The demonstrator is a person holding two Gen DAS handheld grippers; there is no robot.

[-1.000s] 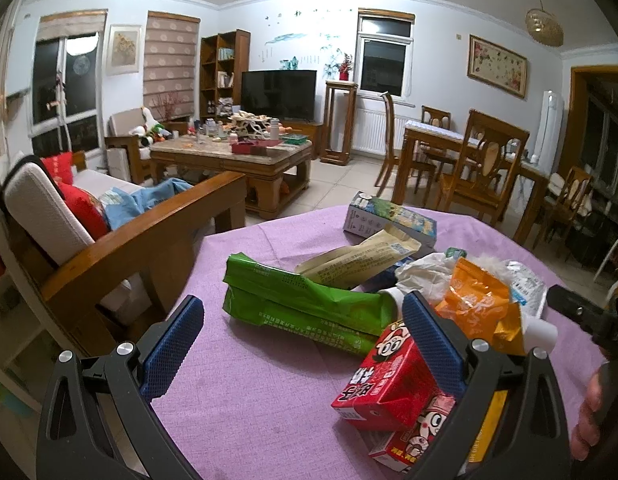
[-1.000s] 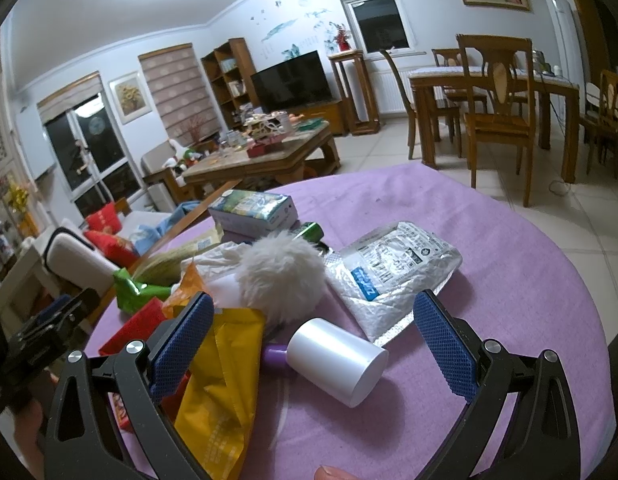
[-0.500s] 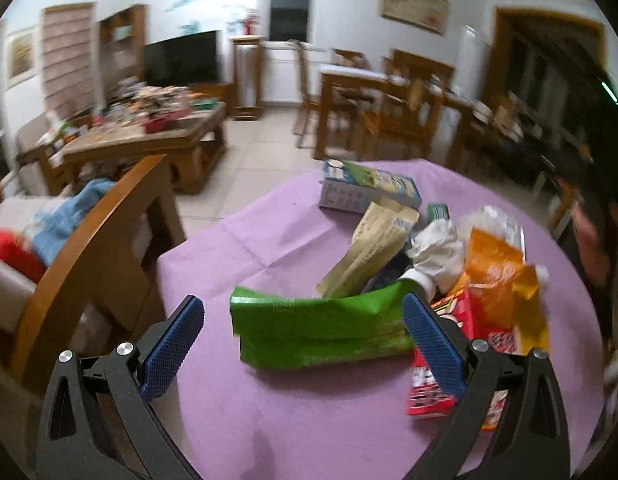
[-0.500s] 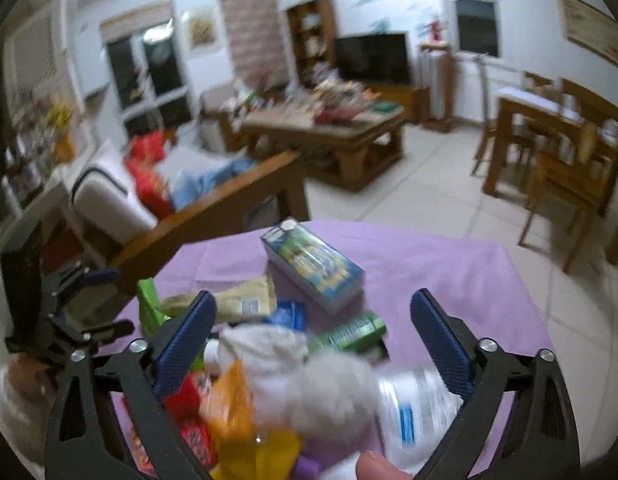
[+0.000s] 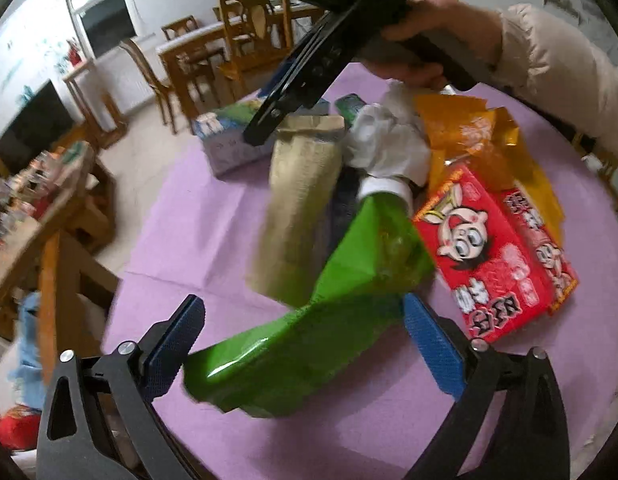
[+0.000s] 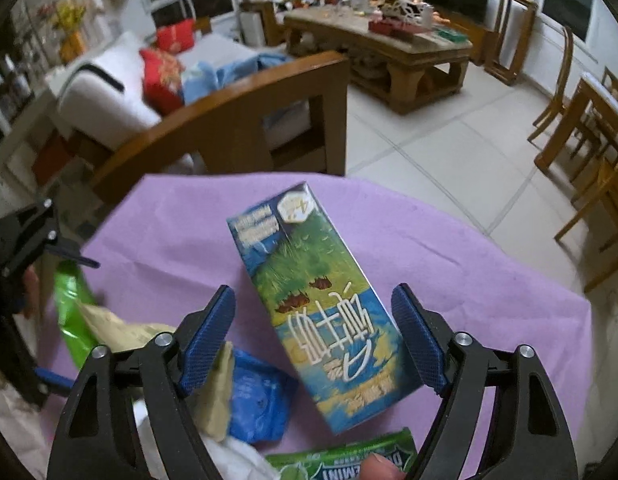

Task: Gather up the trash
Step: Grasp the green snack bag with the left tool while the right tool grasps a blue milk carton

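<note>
Both grippers closing in over trash on the purple bench (image 5: pixel 197 216).
The left gripper (image 5: pixel 301 344) is narrowing its jaws around a green wrapper (image 5: pixel 329 312), pads not pressing; the right gripper (image 6: pixel 313 336) is closing around a milk carton (image 6: pixel 321 300), not yet gripping.

Milk carton (image 6: pixel 329 312), at the centre of the right wrist view: large white Chinese characters reading upside down, "鲜牛奶". Green packet (image 6: pixel 345 460) at 6 o'clock: "DOUBLEMINT", partly cut off. Red box (image 5: pixel 493 256), left wrist view: Chinese characters, too blurred to read.
</note>
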